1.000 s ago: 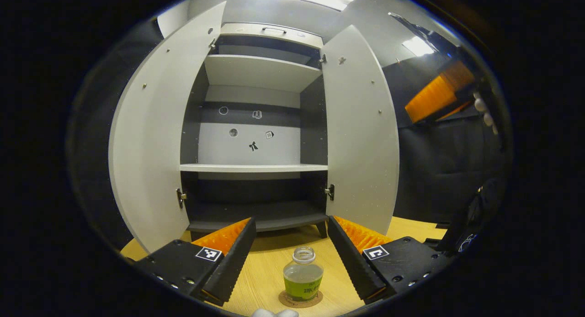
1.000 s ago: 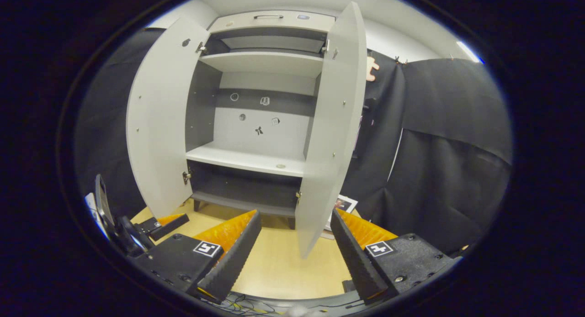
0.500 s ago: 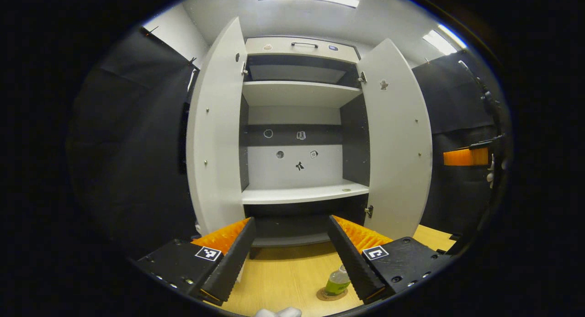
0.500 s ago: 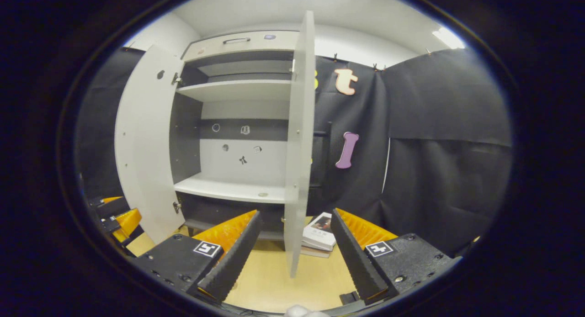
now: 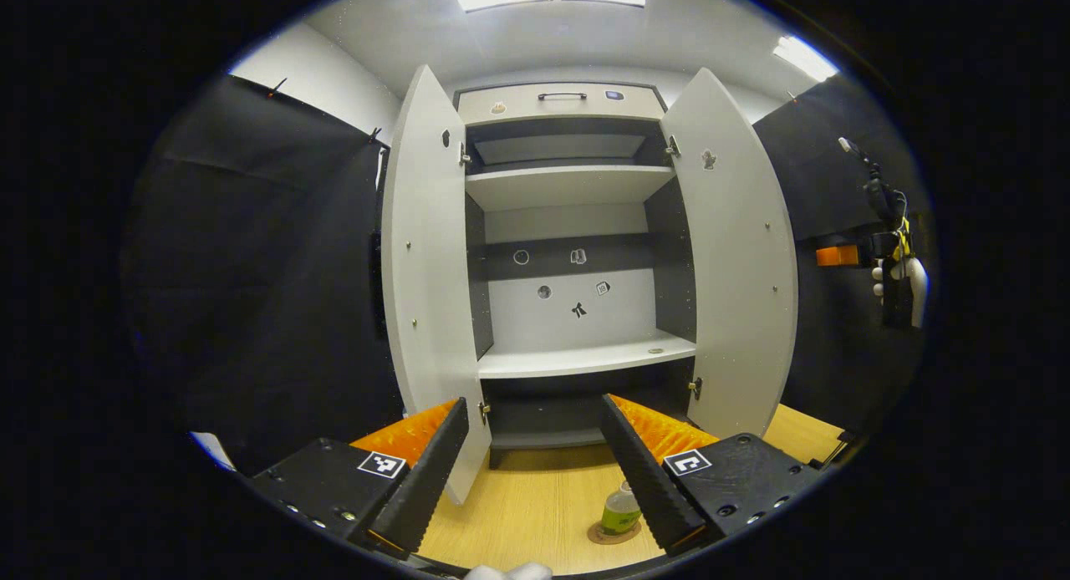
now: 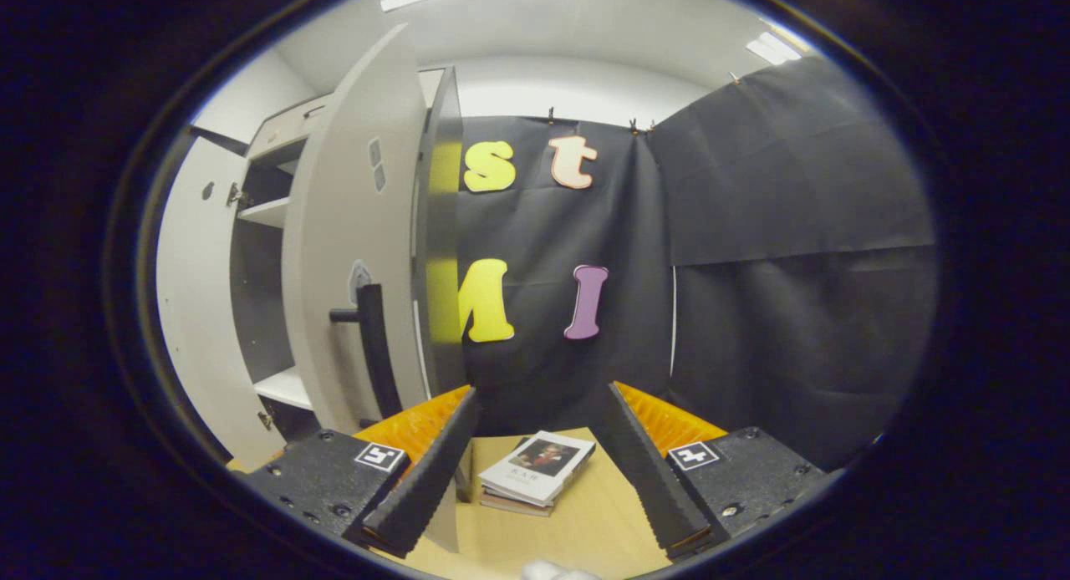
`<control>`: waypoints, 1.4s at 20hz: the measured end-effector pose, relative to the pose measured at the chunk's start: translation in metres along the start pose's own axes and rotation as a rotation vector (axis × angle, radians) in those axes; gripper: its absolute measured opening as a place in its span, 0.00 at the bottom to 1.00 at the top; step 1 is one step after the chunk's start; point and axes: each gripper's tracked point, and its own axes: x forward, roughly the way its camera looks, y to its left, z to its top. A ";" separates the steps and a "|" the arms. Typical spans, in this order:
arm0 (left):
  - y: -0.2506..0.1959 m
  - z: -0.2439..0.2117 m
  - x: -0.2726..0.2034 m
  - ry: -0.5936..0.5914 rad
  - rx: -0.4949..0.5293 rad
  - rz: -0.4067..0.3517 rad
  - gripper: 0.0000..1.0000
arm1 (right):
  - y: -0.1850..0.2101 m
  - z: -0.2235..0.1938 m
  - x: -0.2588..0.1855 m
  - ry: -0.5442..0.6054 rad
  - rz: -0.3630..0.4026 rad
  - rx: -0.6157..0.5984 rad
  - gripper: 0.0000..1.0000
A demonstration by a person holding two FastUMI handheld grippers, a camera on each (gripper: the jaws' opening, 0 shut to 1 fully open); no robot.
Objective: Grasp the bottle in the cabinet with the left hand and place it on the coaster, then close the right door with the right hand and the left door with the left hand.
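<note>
In the left gripper view the grey cabinet (image 5: 577, 358) stands with both doors swung wide and bare shelves. A small bottle (image 5: 623, 510) with a green label stands upright on a round coaster (image 5: 613, 532) on the wooden table, partly behind my right-hand finger. My left gripper (image 5: 531, 429) is open and empty, back from the bottle. My right gripper (image 5: 882, 258), held by a white-gloved hand, hangs beyond the right door (image 5: 740, 271). In the right gripper view the right gripper (image 6: 535, 413) is open, facing the outer face of that right door (image 6: 351, 254) and its black handle (image 6: 374, 346).
The left door (image 5: 430, 279) juts out toward me over the table. A stack of books (image 6: 535, 471) lies on the table (image 6: 585, 521) by the cabinet's right side. Black cloth walls close in the booth on both sides.
My left gripper has drawn back and up from the bottle, which stays on the coaster. My right gripper has swung rightward around the right door, from its inner face to its outer face.
</note>
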 end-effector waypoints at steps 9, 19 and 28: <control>-0.020 0.001 -0.002 0.025 -0.042 0.111 0.96 | 0.057 0.011 0.032 0.009 0.264 -0.002 1.00; 0.002 -0.005 0.005 0.040 -0.072 0.111 0.96 | 0.115 0.008 0.017 0.018 0.282 -0.001 0.95; 0.042 -0.011 0.007 0.031 -0.091 0.121 0.96 | 0.202 -0.006 0.006 0.009 0.388 -0.102 0.95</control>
